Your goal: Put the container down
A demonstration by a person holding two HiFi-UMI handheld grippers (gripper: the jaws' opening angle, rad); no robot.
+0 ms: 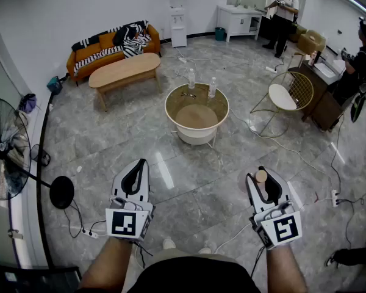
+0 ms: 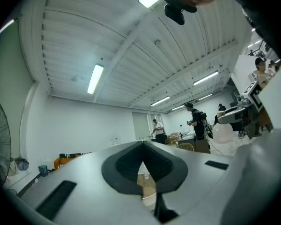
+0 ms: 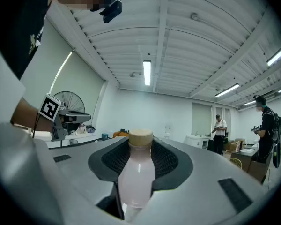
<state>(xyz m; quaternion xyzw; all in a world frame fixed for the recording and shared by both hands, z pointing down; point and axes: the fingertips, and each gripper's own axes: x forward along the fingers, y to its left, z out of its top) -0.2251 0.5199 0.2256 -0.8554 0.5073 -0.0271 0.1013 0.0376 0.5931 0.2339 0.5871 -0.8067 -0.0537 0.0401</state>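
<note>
A pale pink bottle [image 3: 136, 179] with a tan cap [image 3: 140, 138] stands upright between the jaws of my right gripper [image 3: 140, 150], which is shut on its body. In the head view the same bottle [image 1: 261, 176] shows only its cap, poking out of the right gripper [image 1: 263, 180] at lower right, held over the floor. My left gripper [image 1: 136, 168] is at lower left with its jaws together and nothing in them. In the left gripper view the left gripper [image 2: 143, 154] has its pads meeting at the tips. Both are well short of the round table [image 1: 174, 96].
The round table carries two clear bottles [image 1: 191, 78] at its far edge. Behind it are a wooden coffee table [image 1: 125, 71] and an orange sofa [image 1: 94, 52]. A wire chair [image 1: 290, 93] is right, a fan [image 1: 3, 148] left. Cables and a power strip [image 1: 335, 198] lie on the floor.
</note>
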